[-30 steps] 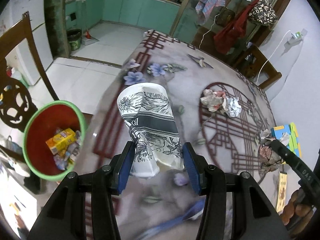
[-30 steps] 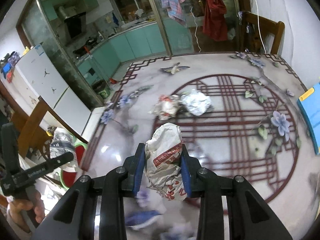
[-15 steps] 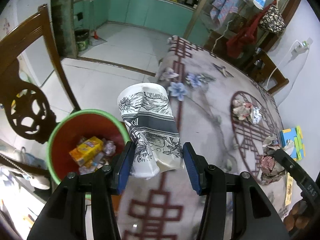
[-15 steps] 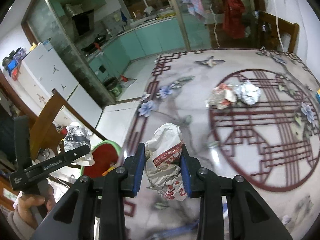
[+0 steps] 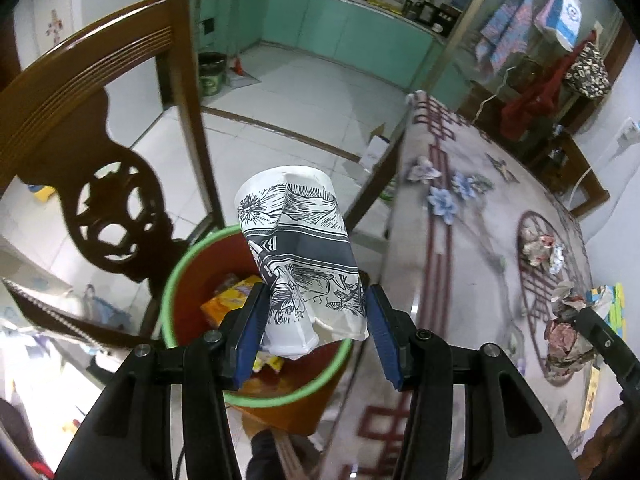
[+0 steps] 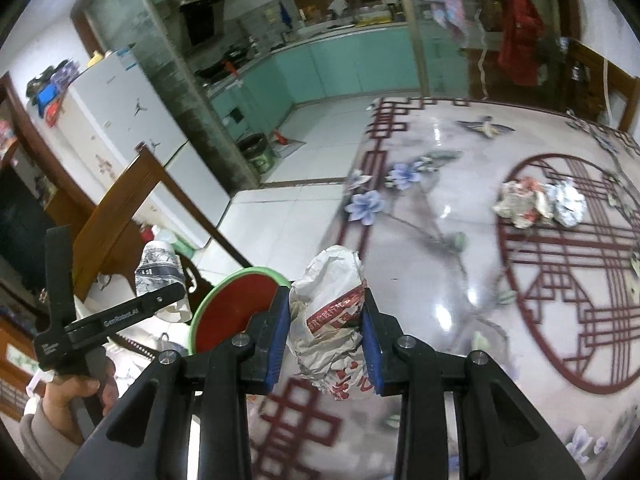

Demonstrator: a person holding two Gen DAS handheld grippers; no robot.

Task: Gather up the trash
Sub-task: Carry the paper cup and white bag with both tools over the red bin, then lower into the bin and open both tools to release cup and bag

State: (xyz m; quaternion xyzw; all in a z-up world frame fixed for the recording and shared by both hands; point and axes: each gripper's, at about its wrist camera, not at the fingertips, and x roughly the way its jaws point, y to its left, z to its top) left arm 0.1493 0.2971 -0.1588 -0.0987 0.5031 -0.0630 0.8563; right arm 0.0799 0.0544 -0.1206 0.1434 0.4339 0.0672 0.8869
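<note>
My left gripper is shut on a crushed paper cup with black-and-white print, held over the red bin with a green rim beside the table; the bin holds a yellow box and wrappers. My right gripper is shut on a crumpled white wrapper with red print, above the table's edge and right of the bin. In the right wrist view a hand holds the left gripper with the cup at the left. Two more crumpled wads lie on the table's round pattern.
A dark wooden chair stands just behind and left of the bin. The glossy table with red lattice and flower print fills the right. White tiled floor leads to a kitchen with teal cabinets. A colourful box lies at the table's right edge.
Both grippers have travelled leftward off the table's middle toward its edge with their loads. The bin has come from the left to right under the left gripper's cup.
</note>
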